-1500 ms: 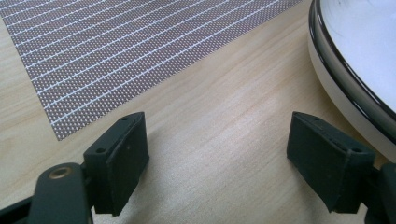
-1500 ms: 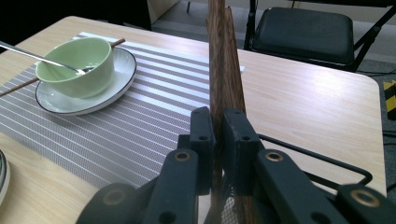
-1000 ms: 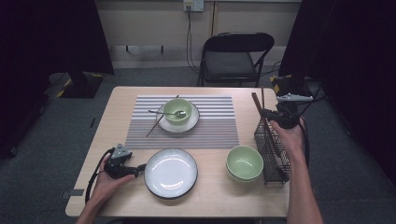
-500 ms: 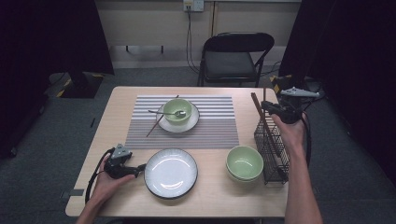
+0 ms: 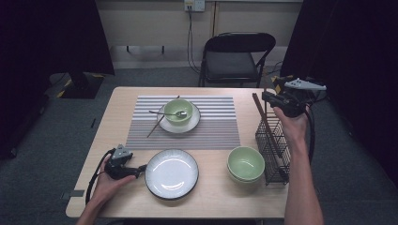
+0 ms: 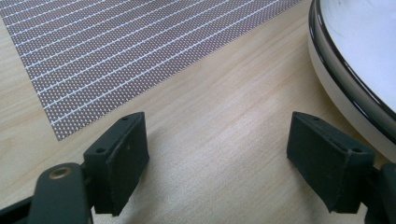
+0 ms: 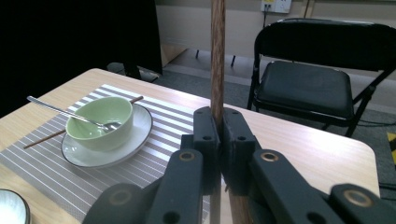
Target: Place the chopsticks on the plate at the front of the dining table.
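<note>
Wooden chopstick (image 7: 217, 56) is clamped in the right gripper (image 7: 219, 123) above the rack (image 5: 272, 145), at 3 o'clock; left gripper (image 6: 217, 158) gapes empty.

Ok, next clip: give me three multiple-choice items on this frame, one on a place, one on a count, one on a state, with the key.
1. Where is the spoon?
A in the wire rack
B in the far green bowl
C on the white plate

2. How many green bowls sit on the table?
A one
B two
C four

3. The right gripper is:
A shut on the wooden chopstick
B open, holding nothing
C resting on the mat

Key: 1 B, it rests in the far green bowl; 2 B, that one plus the near green bowl; 3 A, its jaws clamp the wooden chopstick.
</note>
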The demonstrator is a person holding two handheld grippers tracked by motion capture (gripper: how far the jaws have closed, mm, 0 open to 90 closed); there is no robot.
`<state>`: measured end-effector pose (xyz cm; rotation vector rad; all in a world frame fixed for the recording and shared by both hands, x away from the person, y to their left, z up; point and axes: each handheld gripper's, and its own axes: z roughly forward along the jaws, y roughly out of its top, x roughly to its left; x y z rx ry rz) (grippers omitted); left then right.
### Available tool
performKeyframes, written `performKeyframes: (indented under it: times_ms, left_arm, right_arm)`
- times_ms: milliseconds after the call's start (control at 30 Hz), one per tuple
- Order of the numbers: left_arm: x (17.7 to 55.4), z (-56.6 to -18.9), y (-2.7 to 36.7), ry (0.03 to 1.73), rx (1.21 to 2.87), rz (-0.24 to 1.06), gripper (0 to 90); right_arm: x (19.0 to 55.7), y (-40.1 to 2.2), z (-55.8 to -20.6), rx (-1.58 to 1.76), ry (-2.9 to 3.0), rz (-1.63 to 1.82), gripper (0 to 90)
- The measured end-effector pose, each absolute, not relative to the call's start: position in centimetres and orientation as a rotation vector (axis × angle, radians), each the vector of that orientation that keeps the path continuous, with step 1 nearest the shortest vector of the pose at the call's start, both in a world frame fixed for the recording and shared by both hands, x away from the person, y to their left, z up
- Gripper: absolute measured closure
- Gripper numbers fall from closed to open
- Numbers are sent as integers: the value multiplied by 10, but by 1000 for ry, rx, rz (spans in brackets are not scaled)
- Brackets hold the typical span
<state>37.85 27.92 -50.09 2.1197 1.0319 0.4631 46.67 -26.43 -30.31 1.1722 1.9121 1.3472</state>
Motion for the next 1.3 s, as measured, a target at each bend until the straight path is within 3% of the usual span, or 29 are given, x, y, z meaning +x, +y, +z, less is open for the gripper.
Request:
performKeyframes:
  times_ms: [767, 1300]
  left_arm:
    - [379, -501, 280, 1016, 2125, 467, 201]
    - [379, -497, 283, 1060, 2114, 424, 224]
  right_arm:
    - [470, -243, -279, 1107, 1923, 1364, 858]
    - [467, -225, -281, 1086, 1956, 1446, 857]
